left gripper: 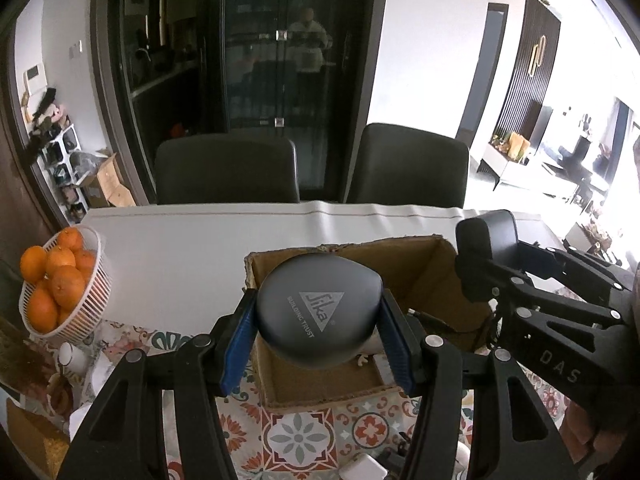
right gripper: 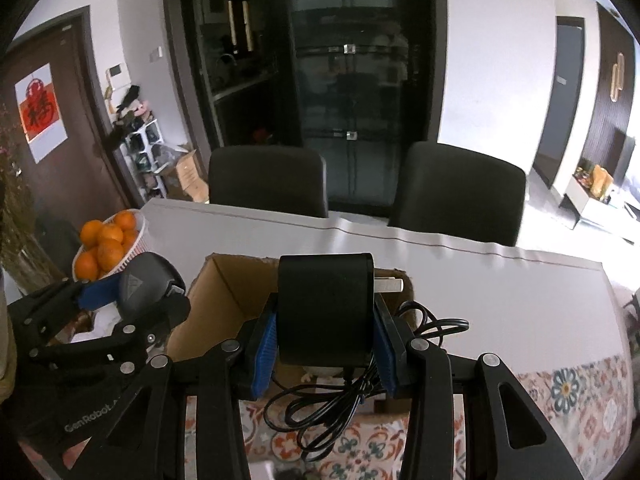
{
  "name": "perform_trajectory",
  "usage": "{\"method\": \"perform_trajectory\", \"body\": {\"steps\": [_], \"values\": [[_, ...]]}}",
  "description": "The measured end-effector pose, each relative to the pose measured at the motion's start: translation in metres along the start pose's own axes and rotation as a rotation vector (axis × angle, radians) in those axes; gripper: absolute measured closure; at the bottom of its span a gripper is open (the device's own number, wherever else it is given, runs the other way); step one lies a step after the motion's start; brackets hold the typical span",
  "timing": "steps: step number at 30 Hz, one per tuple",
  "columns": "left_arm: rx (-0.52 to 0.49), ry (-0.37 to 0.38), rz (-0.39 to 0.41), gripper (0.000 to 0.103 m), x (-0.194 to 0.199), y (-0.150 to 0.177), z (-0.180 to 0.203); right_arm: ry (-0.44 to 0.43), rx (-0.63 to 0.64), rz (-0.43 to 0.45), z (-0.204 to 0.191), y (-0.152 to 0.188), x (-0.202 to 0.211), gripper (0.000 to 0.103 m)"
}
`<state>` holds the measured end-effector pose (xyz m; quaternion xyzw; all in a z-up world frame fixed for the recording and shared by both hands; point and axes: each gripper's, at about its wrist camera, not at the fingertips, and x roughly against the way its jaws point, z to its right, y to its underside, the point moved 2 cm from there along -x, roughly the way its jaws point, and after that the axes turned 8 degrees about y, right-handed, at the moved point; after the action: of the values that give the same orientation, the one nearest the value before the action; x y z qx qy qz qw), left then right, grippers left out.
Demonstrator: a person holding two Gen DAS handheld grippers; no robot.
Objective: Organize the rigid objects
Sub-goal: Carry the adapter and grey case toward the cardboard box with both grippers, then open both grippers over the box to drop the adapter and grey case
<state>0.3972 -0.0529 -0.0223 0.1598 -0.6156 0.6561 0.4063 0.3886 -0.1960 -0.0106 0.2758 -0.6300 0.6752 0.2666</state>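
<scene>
Left gripper clamps the grey Sika case over the cardboard box. Right gripper grips a black power adapter, its cable dangling, seemingly above the box too.

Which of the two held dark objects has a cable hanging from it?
The black power adapter in the right tool; the grey Sika case has none.

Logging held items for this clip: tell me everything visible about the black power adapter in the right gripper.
The black power adapter is a smooth, matte, plastic-looking block with rounded top corners. Metal plug prongs stick out to its right. A thin black cord hangs from its underside in loose loops. It stands upright, clamped between the right gripper's blue pads, above the open cardboard box.
</scene>
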Motion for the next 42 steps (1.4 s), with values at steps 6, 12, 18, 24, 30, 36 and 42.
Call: {"method": "perform_trajectory", "body": {"steps": [6,12,18,24,30,36,42], "values": [[0.027,0.016,-0.067,0.046,-0.026,0.004,-0.005,-0.03,0.004,-0.058,0.0,0.002,-0.028,0.061],[0.047,0.02,-0.133,0.046,-0.05,0.013,-0.007,-0.06,-0.018,-0.148,0.003,0.012,-0.059,0.061],[0.086,0.017,-0.149,0.046,-0.056,0.018,-0.015,-0.063,-0.004,-0.157,-0.003,0.012,-0.071,0.06],[0.061,-0.052,-0.111,0.04,-0.041,0.011,-0.015,-0.075,-0.003,-0.166,-0.004,0.008,-0.073,0.055],[0.049,-0.144,-0.055,0.025,-0.017,0.011,-0.015,-0.033,0.002,-0.147,-0.005,0.009,-0.06,0.054],[0.02,-0.205,0.006,0.017,0.01,0.016,-0.005,0.001,-0.023,-0.105,-0.001,0.016,-0.033,0.045],[0.002,-0.224,0.048,0.005,0.035,0.026,0.009,0.043,-0.026,-0.085,0.005,0.027,-0.005,0.034]]}}
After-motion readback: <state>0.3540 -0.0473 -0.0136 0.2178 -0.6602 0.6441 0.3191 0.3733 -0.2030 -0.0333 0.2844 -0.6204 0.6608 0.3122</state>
